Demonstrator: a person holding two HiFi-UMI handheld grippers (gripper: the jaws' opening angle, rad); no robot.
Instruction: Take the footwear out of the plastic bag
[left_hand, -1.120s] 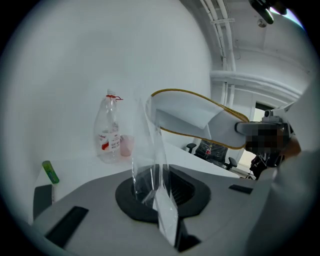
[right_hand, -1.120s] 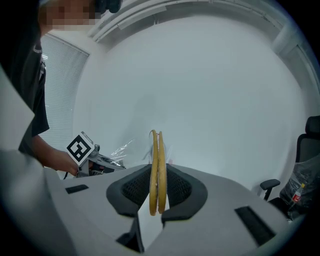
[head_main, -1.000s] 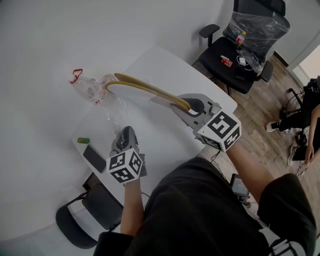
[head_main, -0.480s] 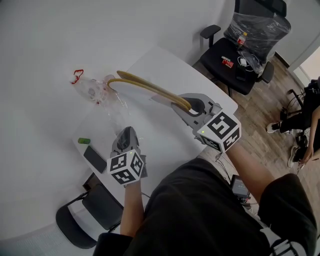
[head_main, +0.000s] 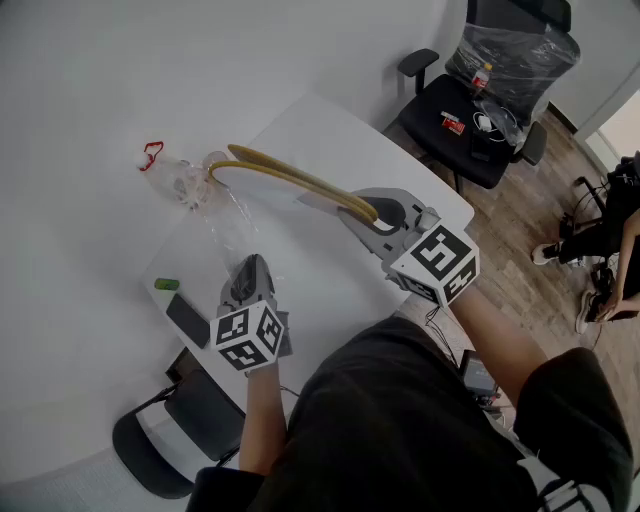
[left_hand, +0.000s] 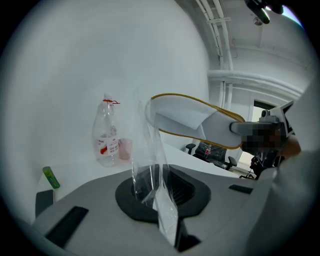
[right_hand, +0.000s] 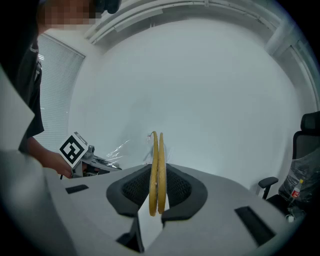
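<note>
Jaws of the right gripper clamp the heel end of the paired slippers, whose long axis runs away toward the far left edge of the bench. Left gripper jaws are pinched shut on the clear plastic bag, which stretches up to the toes. Only the toe tips seem to be inside.

I can't read a single word from here. The bottle by the wall has a white label with red print, too small and blurred to make out. The left cube and right cube show only black-and-white square markers, no letters or digits. On the chair, a red pack carries pale marks and a small bottle has a label; both are illegible.
</note>
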